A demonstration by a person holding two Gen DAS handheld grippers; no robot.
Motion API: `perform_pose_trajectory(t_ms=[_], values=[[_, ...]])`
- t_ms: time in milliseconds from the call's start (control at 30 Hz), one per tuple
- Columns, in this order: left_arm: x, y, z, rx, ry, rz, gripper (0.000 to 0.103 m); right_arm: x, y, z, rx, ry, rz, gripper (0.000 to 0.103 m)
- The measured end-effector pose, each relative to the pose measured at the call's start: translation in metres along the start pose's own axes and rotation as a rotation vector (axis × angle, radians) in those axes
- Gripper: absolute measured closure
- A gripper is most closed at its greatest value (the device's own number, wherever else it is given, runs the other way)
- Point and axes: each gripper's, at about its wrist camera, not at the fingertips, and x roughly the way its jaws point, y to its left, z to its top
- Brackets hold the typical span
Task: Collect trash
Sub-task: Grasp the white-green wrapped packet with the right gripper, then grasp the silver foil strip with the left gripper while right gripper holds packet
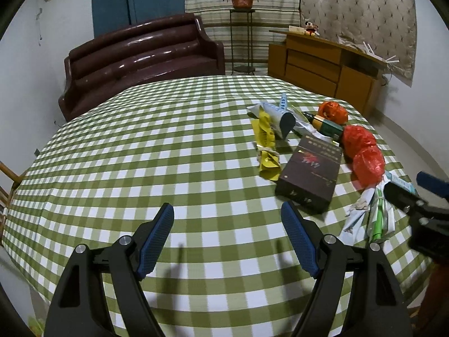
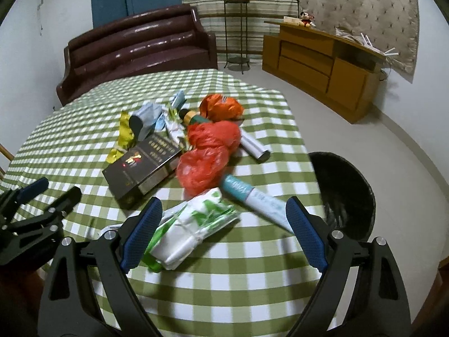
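Note:
Trash lies in a heap on the green-checked table: a dark box, a yellow wrapper, red plastic bags, an orange bag, tubes and a white-green plastic bag. My left gripper is open and empty above bare cloth, left of the box. My right gripper is open, its jaws either side of the white-green bag and the tube's end. A black bin stands off the table's right edge.
A dark red sofa stands behind the table. A wooden cabinet and a plant stand are at the back right. A chair edge shows at the left.

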Motion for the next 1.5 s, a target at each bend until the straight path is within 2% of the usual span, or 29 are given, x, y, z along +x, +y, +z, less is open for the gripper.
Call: perform_pose_trajectory(t_ms=[367, 567, 800, 833, 867, 967, 1033, 1133, 1233, 1300, 1367, 1500], values=[[0.0, 0.02, -0.003, -0.029, -0.001, -0.051, 0.027, -0.014, -0.007, -0.011, -0.022, 0.018, -0.112, 0.016], [-0.002, 0.028, -0.005, -0.029, -0.005, -0.066, 0.027, -0.014, 0.002, -0.007, -0.01, 0.013, -0.105, 0.016], [-0.001, 0.036, -0.005, -0.034, -0.003, -0.072, 0.027, 0.005, 0.011, -0.008, 0.018, 0.06, -0.108, 0.017], [-0.002, 0.036, -0.004, -0.033, -0.006, -0.074, 0.027, 0.005, 0.01, -0.009, 0.017, 0.065, -0.109, 0.023], [-0.002, 0.036, -0.004, -0.032, -0.008, -0.076, 0.027, 0.005, 0.008, -0.01, 0.02, 0.071, -0.108, 0.034], [-0.001, 0.035, -0.002, -0.03, -0.01, -0.082, 0.027, 0.004, -0.002, -0.014, 0.046, 0.092, -0.104, 0.052], [-0.001, 0.034, -0.003, -0.03, -0.008, -0.088, 0.027, 0.004, -0.006, -0.015, 0.057, 0.098, -0.106, 0.056], [0.001, 0.031, -0.003, -0.03, -0.002, -0.099, 0.027, 0.005, -0.006, -0.016, 0.05, 0.102, -0.093, 0.057], [-0.001, 0.025, -0.002, -0.023, -0.001, -0.107, 0.027, 0.005, -0.004, -0.017, 0.047, 0.079, -0.089, 0.048], [-0.001, 0.022, -0.002, -0.017, -0.003, -0.11, 0.027, 0.005, -0.003, -0.016, 0.035, 0.074, -0.087, 0.049], [-0.002, 0.016, -0.001, -0.009, -0.003, -0.118, 0.027, 0.004, -0.004, -0.016, 0.028, 0.073, -0.066, 0.072], [-0.006, 0.002, 0.001, 0.016, -0.011, -0.138, 0.027, -0.006, -0.007, -0.017, 0.015, 0.052, -0.051, 0.072]])
